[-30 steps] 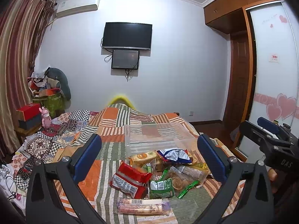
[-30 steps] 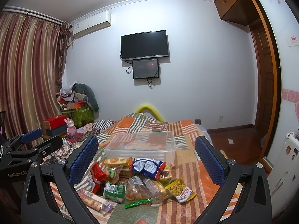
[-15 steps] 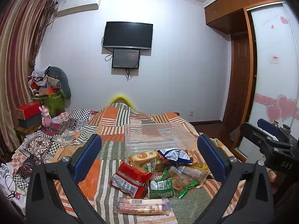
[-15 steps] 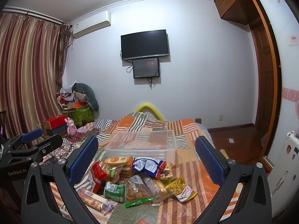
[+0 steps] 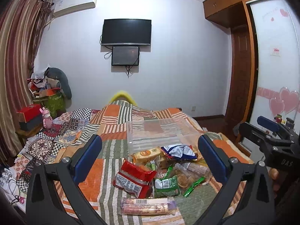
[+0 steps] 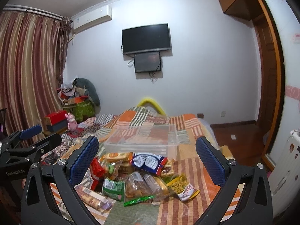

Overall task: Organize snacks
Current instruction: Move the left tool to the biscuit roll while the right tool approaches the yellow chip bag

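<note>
A pile of snack packets lies on a striped patchwork bedspread (image 5: pixel 112 131): a red bag (image 5: pixel 134 178), a green bag (image 5: pixel 166 184), a long biscuit roll (image 5: pixel 148 205), a blue-white bag (image 5: pixel 177 150) and an orange-labelled pack (image 5: pixel 147 152). A clear plastic box (image 5: pixel 153 131) stands just behind the pile. My left gripper (image 5: pixel 150 161) is open and empty, held above the near side of the pile. My right gripper (image 6: pixel 147 161) is open and empty, also above the pile (image 6: pixel 135 172), with the box (image 6: pixel 142 140) behind it.
The other gripper shows at each view's edge: the right one (image 5: pixel 270 136) and the left one (image 6: pixel 28 146). A bedside stand with a red box (image 5: pixel 28 112) and a pink toy (image 5: pixel 46 118) is at the left. A wardrobe (image 5: pixel 275 75) and door are at the right.
Both views have shifted only slightly. The snacks and the box have not moved, and both grippers stay open.
</note>
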The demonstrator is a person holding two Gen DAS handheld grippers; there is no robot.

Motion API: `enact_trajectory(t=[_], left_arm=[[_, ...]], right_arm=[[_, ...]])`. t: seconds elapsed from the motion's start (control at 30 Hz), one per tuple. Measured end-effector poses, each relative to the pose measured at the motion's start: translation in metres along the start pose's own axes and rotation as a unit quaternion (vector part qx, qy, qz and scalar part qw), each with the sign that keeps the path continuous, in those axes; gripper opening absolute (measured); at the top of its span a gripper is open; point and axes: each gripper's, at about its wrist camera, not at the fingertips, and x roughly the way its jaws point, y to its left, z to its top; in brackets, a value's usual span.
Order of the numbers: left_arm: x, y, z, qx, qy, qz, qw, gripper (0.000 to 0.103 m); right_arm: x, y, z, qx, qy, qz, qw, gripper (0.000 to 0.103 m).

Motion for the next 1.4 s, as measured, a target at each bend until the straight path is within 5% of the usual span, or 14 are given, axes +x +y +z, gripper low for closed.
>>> enact_trajectory(t=[0.13, 0.3, 0.47, 0.63, 0.9, 1.13, 1.4], left_arm=[[0.015, 0.008, -0.007, 0.005, 0.029, -0.009, 0.9995, 0.101], [0.048, 0.026, -0.026, -0.001, 0.102, -0.015, 0.9946, 0.08], [0.084, 0.046, -0.054, -0.024, 0.183, -0.03, 0.9824, 0.062], [0.106, 0.053, -0.08, -0.02, 0.248, -0.052, 0.9671, 0.059], [0.11, 0.041, -0.109, -0.013, 0.31, -0.09, 0.9465, 0.059], [0.109, 0.022, -0.117, 0.049, 0.319, -0.077, 0.9433, 0.092], [0.116, 0.007, -0.121, 0.118, 0.318, -0.087, 0.9367, 0.101]], right_arm=[[0.013, -0.012, -0.01, 0.003, 0.031, 0.001, 1.0, 0.103], [0.032, -0.031, -0.03, 0.009, 0.081, -0.007, 0.997, 0.094], [0.052, -0.05, -0.05, 0.021, 0.143, -0.009, 0.989, 0.081], [0.062, -0.063, -0.066, 0.023, 0.175, -0.019, 0.984, 0.071], [0.07, -0.074, -0.085, 0.009, 0.214, -0.024, 0.976, 0.066], [0.073, -0.079, -0.091, 0.008, 0.233, -0.019, 0.972, 0.066], [0.075, -0.086, -0.095, 0.022, 0.255, -0.008, 0.967, 0.066]])
